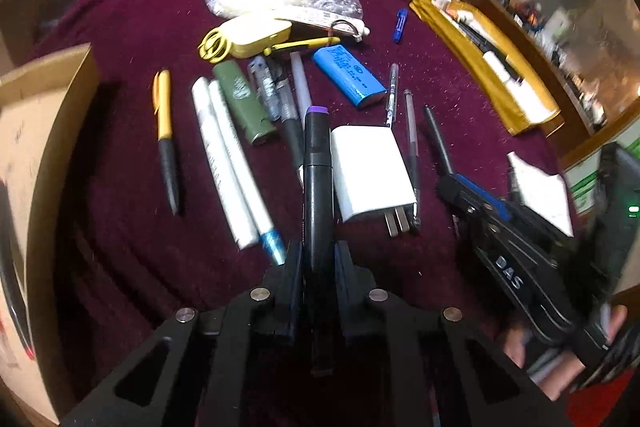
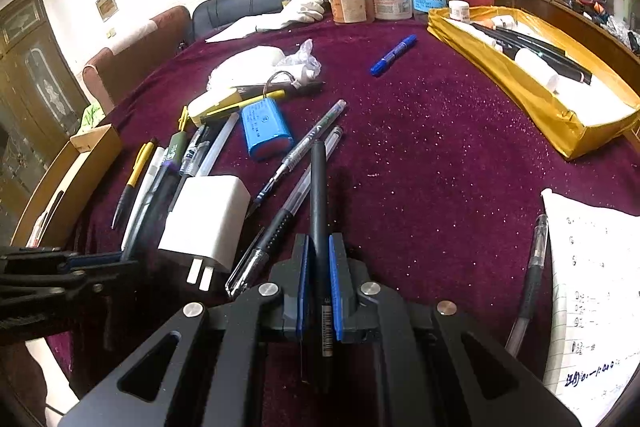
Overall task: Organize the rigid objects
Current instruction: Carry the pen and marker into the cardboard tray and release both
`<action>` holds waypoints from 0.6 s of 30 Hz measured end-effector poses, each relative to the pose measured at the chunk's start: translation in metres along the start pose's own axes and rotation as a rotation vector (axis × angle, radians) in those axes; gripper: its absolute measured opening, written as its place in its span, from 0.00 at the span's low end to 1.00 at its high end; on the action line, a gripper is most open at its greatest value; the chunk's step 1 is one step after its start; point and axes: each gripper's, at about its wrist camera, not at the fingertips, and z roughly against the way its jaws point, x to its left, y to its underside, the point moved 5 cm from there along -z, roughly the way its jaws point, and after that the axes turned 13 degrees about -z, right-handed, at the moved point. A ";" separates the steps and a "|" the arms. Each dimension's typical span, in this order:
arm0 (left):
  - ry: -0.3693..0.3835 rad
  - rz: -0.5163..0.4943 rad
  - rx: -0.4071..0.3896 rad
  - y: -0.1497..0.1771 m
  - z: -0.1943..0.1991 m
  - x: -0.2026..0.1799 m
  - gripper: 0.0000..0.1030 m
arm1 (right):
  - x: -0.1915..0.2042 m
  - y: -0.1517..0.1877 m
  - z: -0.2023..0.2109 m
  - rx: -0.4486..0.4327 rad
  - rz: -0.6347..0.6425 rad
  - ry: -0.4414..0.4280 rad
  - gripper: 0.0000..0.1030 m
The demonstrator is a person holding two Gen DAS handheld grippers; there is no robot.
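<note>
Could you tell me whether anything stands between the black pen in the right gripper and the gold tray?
Nothing visible does. The right gripper is shut on the black pen, and only bare cloth lies between it and the gold tray. The blue marker lies left of that line.

The cardboard box is cut off by the edge, blurred.

Right gripper with blue-padded fingers clamped on a slim black pen, white charger just left of it, blue battery pack beyond the charger, gold tray far right, maroon-covered worktop
</note>
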 end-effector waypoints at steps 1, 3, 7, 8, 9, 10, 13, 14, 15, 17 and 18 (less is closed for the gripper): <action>0.015 0.012 -0.005 0.003 0.002 0.002 0.14 | 0.001 0.000 0.000 -0.002 0.004 0.002 0.09; 0.052 0.042 -0.020 0.008 0.010 0.008 0.14 | 0.001 -0.001 0.000 -0.004 0.005 0.001 0.09; 0.069 0.070 -0.054 0.016 0.029 0.013 0.14 | 0.000 -0.002 0.011 -0.055 -0.003 -0.027 0.09; 0.069 0.077 -0.067 0.019 0.036 0.016 0.14 | 0.000 -0.002 0.012 -0.063 -0.004 -0.020 0.09; 0.072 0.085 -0.077 0.022 0.043 0.019 0.14 | 0.000 -0.001 0.012 -0.057 -0.008 -0.014 0.09; 0.072 0.093 -0.091 0.026 0.052 0.023 0.14 | 0.001 0.000 0.013 -0.043 -0.025 -0.021 0.09; 0.049 0.120 -0.143 0.041 0.084 0.041 0.14 | 0.026 0.007 0.033 0.001 -0.072 -0.149 0.09; 0.043 0.130 -0.161 0.047 0.095 0.050 0.14 | 0.038 0.008 0.040 0.003 -0.062 -0.180 0.09; 0.034 0.143 -0.175 0.052 0.104 0.059 0.14 | 0.058 0.010 0.051 -0.001 -0.032 -0.219 0.09; 0.003 0.173 -0.209 0.066 0.126 0.081 0.14 | 0.091 0.016 0.064 0.011 0.017 -0.283 0.09; -0.014 0.185 -0.225 0.071 0.133 0.090 0.14 | 0.112 0.020 0.068 0.031 0.038 -0.326 0.09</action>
